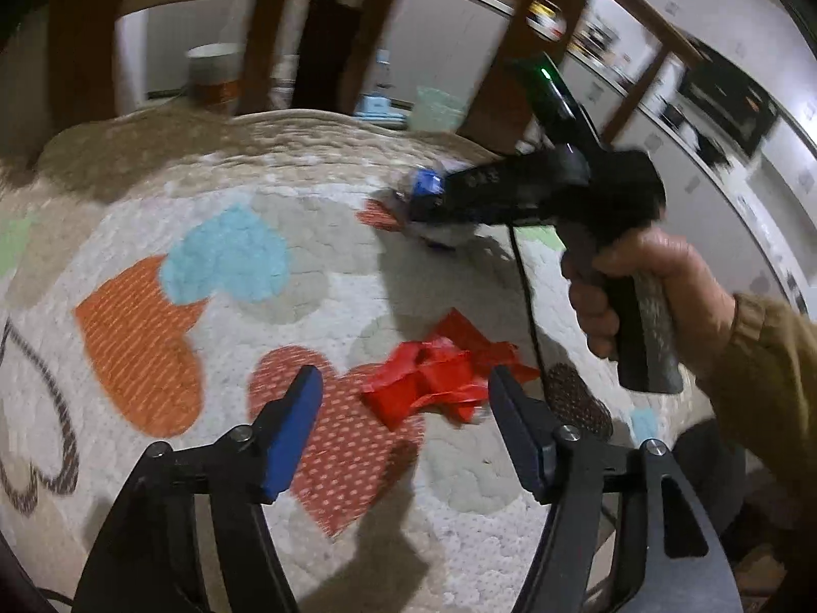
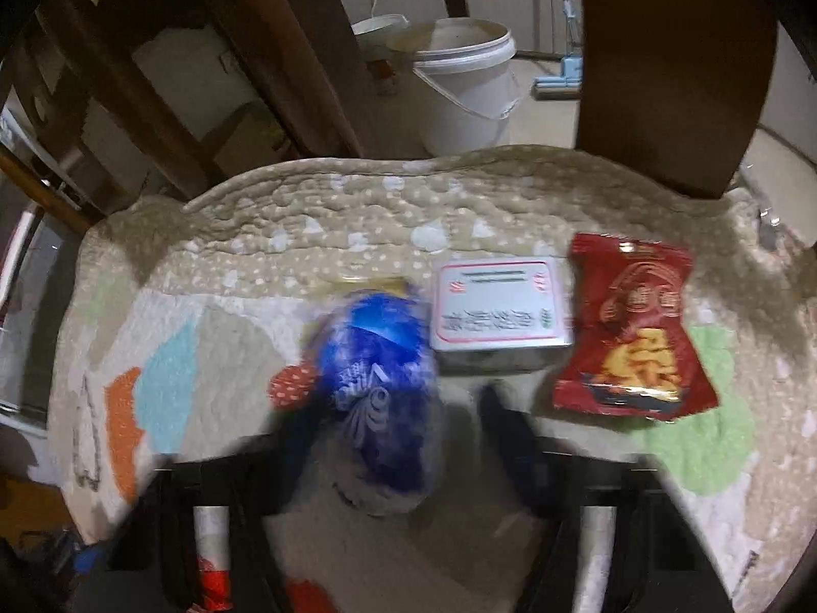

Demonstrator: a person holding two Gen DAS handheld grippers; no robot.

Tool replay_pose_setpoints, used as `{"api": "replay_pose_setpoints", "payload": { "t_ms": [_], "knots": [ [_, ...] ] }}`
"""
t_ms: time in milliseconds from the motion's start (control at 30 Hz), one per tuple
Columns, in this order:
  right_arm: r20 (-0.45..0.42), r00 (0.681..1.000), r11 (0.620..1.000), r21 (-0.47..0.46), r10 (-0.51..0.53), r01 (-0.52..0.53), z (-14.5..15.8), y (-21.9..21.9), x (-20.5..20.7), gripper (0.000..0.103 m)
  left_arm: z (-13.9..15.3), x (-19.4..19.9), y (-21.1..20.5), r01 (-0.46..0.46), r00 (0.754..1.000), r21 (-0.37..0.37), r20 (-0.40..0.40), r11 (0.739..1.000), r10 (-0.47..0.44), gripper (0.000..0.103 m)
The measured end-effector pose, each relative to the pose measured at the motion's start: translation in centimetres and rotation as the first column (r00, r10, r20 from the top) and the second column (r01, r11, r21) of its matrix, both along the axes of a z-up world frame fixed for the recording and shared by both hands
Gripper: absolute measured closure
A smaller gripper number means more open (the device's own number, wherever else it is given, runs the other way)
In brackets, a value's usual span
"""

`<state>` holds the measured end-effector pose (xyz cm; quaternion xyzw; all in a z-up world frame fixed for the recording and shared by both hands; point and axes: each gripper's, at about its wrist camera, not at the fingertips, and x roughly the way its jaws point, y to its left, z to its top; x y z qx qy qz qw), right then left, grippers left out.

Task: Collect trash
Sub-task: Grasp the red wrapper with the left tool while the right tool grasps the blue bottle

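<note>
quilt (image 1: 316, 194) with coloured hearts is the landmark. left gripper (image 1: 403, 398) hovers over quilt's near side, fingers apart, nothing between them; crumpled red wrapper (image 1: 439, 378) lies on quilt just beyond the tips. right gripper (image 2: 398, 408), held by a hand (image 1: 643, 286), is at quilt's far side around a blue plastic wrapper (image 2: 378, 378); blur hides whether fingers press it, cannot tell. beside that wrapper on quilt: white box (image 2: 498, 306), then red snack bag (image 2: 633, 327). white bucket (image 2: 459, 87) beyond quilt's edge.
</note>
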<state>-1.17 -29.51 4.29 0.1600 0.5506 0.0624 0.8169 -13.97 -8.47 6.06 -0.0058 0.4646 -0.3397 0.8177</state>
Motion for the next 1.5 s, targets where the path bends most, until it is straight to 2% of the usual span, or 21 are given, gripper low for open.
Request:
{"api": "replay_pose_setpoints", "payload": {
  "t_ms": [33,233,367,467,533,567,600,633,700,733,800,1100,1300,1500],
  "knots": [
    [-0.004,1.000,1.000,0.020,-0.012,0.012,0.2,-0.3,-0.4,0.070,0.0,0.1,-0.6,0.026,1.000,0.006,0.006,1.000,-0.026,0.031],
    [0.020,1.000,1.000,0.027,-0.007,0.007,2.1,-2.2,-4.1,0.071,-1.1,1.1,-4.6,0.176,0.982,0.103,0.047,0.979,-0.181,0.026],
    [0.032,0.999,1.000,-0.027,-0.002,0.003,3.3,-3.8,-8.4,0.071,-2.8,1.7,-6.3,0.235,0.969,0.198,0.034,0.952,-0.246,0.026],
    [0.032,0.999,1.000,-0.031,-0.002,0.003,3.6,-5.3,-11.4,0.071,-3.7,0.8,-7.2,0.244,0.960,0.262,0.068,0.934,-0.270,0.018],
    [0.039,0.999,1.000,-0.029,-0.007,0.008,3.7,-6.0,-13.5,0.071,-4.1,-0.1,-8.2,0.221,0.958,0.335,0.103,0.916,-0.269,0.018],
    [0.042,0.999,1.000,-0.021,-0.014,0.015,3.8,-6.5,-14.4,0.071,-4.2,-0.3,-8.4,0.205,0.960,0.348,0.111,0.915,-0.257,0.022],
    [0.045,0.999,1.000,-0.014,-0.022,0.022,3.8,-7.0,-15.0,0.071,-4.0,-0.3,-8.4,0.179,0.966,0.345,0.115,0.921,-0.231,0.035],
    [0.050,0.998,0.999,-0.007,-0.033,0.034,3.8,-7.3,-15.8,0.071,-3.8,-0.2,-8.3,0.160,0.971,0.337,0.113,0.928,-0.209,0.055],
    [0.060,0.996,0.998,0.014,-0.063,0.062,3.7,-8.0,-17.3,0.071,-3.2,0.2,-7.8,0.128,0.985,0.297,0.071,0.946,-0.155,0.073],
    [0.062,0.995,0.997,0.026,-0.077,0.076,3.7,-8.3,-17.9,0.071,-3.0,0.4,-7.5,0.114,0.990,0.265,0.051,0.957,-0.132,0.074],
    [0.067,0.992,0.994,0.047,-0.103,0.100,3.6,-9.0,-19.1,0.071,-2.5,0.1,-7.3,0.089,0.994,0.246,0.041,0.965,-0.103,0.076],
    [0.125,0.977,0.983,0.083,-0.175,0.166,4.4,-11.1,-22.8,0.071,0.4,-2.9,-7.2,0.018,0.999,0.189,0.026,0.982,-0.024,0.076],
    [0.153,0.959,0.968,0.125,-0.236,0.219,4.8,-12.9,-25.1,0.071,2.7,-4.4,-9.0,0.015,0.998,0.185,0.055,0.983,-0.026,0.076],
    [0.185,0.936,0.950,0.145,-0.300,0.276,5.3,-14.9,-27.3,0.071,4.2,-5.6,-12.5,0.046,0.995,0.223,0.081,0.974,-0.066,0.076]
  ]
}}
